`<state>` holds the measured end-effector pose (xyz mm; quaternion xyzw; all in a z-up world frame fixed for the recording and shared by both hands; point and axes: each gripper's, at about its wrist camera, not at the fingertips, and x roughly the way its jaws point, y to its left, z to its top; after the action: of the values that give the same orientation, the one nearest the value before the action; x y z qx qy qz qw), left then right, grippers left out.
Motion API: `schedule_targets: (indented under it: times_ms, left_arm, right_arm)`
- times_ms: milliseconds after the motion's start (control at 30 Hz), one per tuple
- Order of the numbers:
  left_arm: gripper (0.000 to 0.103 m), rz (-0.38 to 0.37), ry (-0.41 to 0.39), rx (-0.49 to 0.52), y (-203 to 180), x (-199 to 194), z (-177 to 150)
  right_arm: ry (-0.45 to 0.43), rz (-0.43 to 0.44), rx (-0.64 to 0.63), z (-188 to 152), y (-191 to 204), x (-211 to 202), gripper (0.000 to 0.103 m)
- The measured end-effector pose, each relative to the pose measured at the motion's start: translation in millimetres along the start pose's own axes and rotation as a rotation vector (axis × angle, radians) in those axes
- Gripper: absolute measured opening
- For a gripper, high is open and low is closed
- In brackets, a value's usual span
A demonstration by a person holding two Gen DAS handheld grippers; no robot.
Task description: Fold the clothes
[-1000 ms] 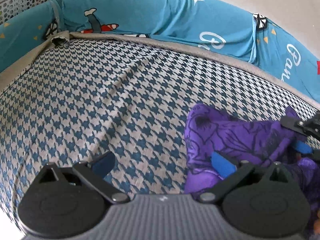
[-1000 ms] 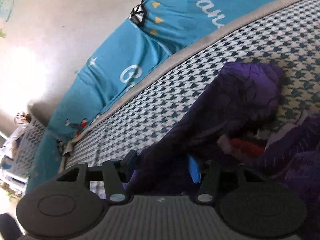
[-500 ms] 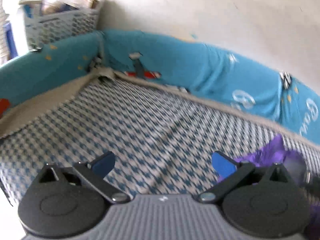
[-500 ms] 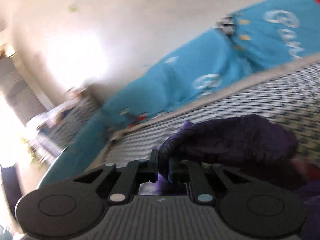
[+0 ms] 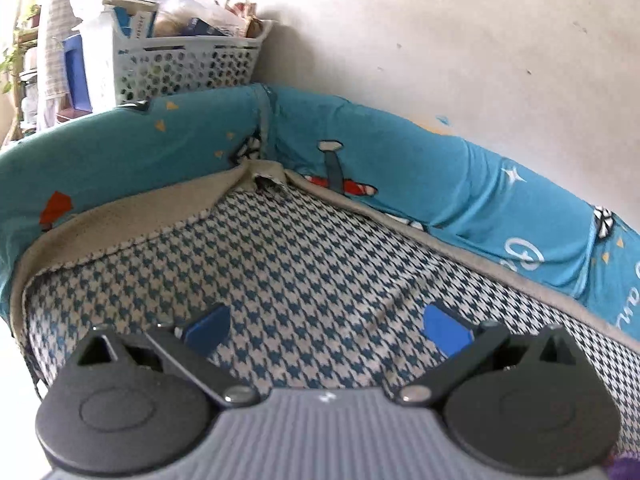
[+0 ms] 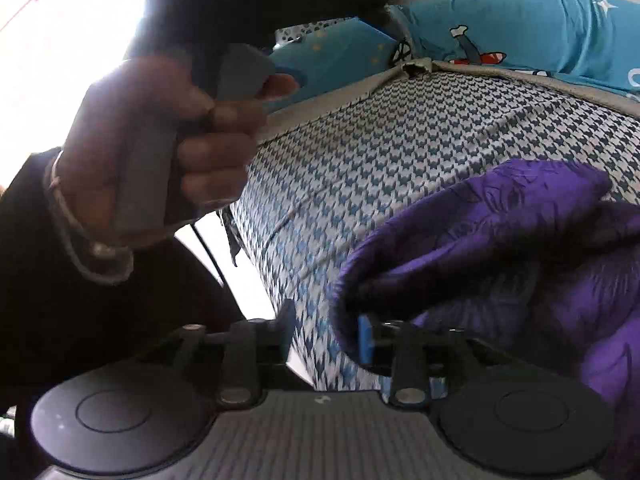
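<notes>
The left gripper (image 5: 326, 324) stands with its jaws spread wide, blue pads (image 5: 446, 330) well apart and nothing between them, pointing downward at a slant. In the right wrist view the person's left hand (image 6: 160, 152) wraps its fingers (image 6: 218, 146) around that gripper's grey handle, a bangle at the wrist. The right gripper (image 6: 326, 334) has its jaws opening, a gap showing between the pads.

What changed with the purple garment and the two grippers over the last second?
The right gripper pinched the purple garment half a second ago; now its jaws are opening, and the cloth drapes only over the right pad. The left gripper lifted away from the garment, which has almost left its view, and now faces the bed's corner. It stayed open and empty. The houndstooth sheet is unchanged.
</notes>
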<state>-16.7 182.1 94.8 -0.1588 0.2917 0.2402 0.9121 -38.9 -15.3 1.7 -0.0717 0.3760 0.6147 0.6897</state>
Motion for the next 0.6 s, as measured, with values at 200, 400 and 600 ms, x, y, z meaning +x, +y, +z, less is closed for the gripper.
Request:
schedule_targets:
  times_ms: [200,400,600]
  left_arm:
    - [0.103,-0.045,0.009,0.053,-26,0,-9]
    - [0.103,-0.101,0.030,0.119,-54,0,-20]
    - [0.103,-0.117,0.038,0.151,-67,2,-27]
  right_arm:
    - [-0.049,-0.026,0.018,-7,-4,-28,0.039]
    - [-0.081,-0.078,0.055,-16,-4,-39,0.043]
    - [-0.133,-0.125,0.115,-20,-10,-39,0.044]
